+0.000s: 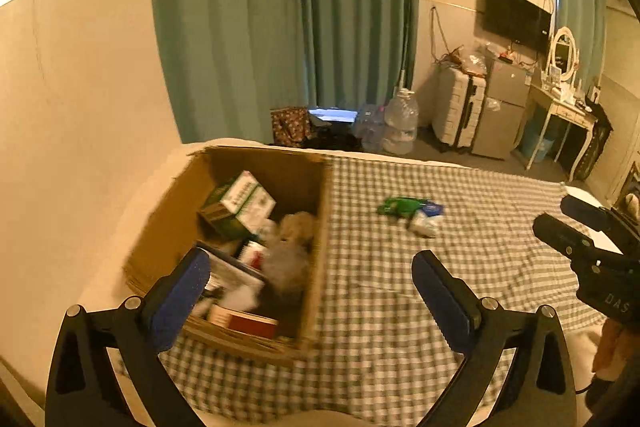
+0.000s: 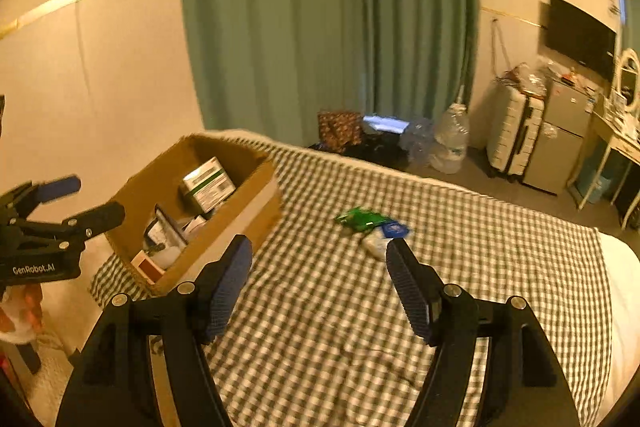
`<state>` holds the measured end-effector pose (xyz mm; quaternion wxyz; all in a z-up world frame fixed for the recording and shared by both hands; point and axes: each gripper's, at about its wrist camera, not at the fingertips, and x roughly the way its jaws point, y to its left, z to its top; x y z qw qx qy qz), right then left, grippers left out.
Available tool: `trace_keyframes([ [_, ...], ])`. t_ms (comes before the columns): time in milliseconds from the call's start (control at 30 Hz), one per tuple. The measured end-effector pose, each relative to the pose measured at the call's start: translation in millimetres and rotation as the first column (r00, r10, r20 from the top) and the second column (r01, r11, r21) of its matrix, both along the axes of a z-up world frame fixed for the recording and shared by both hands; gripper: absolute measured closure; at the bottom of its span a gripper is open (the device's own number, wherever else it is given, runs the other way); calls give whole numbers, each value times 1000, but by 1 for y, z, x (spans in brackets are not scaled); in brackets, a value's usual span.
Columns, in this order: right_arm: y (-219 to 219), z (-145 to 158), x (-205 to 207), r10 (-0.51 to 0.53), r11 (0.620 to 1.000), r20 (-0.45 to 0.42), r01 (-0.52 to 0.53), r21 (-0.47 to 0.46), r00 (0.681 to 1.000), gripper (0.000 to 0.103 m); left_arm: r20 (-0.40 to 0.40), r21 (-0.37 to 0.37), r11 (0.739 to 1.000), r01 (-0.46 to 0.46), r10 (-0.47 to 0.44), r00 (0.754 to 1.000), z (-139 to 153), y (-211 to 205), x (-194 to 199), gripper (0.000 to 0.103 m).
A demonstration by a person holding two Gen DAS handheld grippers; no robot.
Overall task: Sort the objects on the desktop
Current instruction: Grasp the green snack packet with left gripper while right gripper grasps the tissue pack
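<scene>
A cardboard box (image 1: 326, 227) stands on the checked cloth at the left, filled with a green-and-white carton (image 1: 240, 203), books and soft items; it also shows in the right wrist view (image 2: 248, 219). A green packet (image 1: 400, 206) and a white-and-blue packet (image 1: 426, 221) lie on the cloth right of the box, also in the right wrist view as the green packet (image 2: 362, 218) and the white packet (image 2: 380, 243). My left gripper (image 1: 312, 279) is open and empty over the box's near right corner. My right gripper (image 2: 320, 263) is open and empty, just short of the packets.
The green checked cloth (image 2: 480, 267) covers a bed. Green curtains (image 1: 280, 27) hang behind. On the floor beyond are water bottles (image 1: 400, 123), a white suitcase (image 1: 460, 111), a small fridge (image 1: 500, 107) and a dressing table (image 1: 564, 107).
</scene>
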<state>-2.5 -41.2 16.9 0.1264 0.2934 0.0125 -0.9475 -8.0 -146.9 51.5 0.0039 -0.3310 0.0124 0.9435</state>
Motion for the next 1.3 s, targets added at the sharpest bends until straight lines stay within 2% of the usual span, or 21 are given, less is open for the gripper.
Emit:
trace_keyframes([
  [133, 32, 8, 13, -20, 999, -31, 19, -47, 999, 33, -3, -32, 999, 2, -2, 1000, -3, 38, 12, 0],
  [233, 48, 9, 17, -28, 996, -35, 25, -86, 999, 33, -6, -29, 1000, 6, -7, 1000, -12, 55, 16, 0],
  [400, 66, -7, 21, -49, 996, -23, 47, -81, 999, 33, 49, -2, 1000, 13, -13, 999, -47, 75, 1, 0],
  [500, 77, -29, 11, -80, 994, 9, 80, -73, 997, 32, 79, 18, 999, 33, -35, 996, -69, 83, -11, 0],
  [700, 91, -81, -33, -90, 990, 98, 100, -100, 991, 33, 168, 26, 999, 42, -45, 985, -116, 100, -55, 0],
  [900, 96, -124, -92, -89, 987, 180, 111, -113, 980, 33, 163, 18, 998, 62, -64, 985, -142, 115, -119, 0],
  [1000, 97, -144, -124, -83, 985, 232, 115, -129, 969, 33, 172, -15, 997, 72, -68, 983, -156, 117, -149, 0],
  [1100, 93, -159, -150, -86, 985, 273, 123, -121, 958, 33, 160, -114, 993, 20, -1, 987, -173, 115, -172, 0],
  [1167, 88, -172, -174, -126, 984, 302, 159, -86, 945, 33, 138, -163, 986, -32, 55, 989, -184, 112, -183, 0],
  [1233, 87, -181, -191, -141, 979, 327, 180, -94, 935, 33, 122, -161, 984, -72, 93, 988, -194, 108, -198, 0],
  [1300, 86, -188, -199, -157, 974, 330, 202, -107, 931, 33, 123, -123, 989, -82, 97, 988, -201, 105, -216, 0],
])
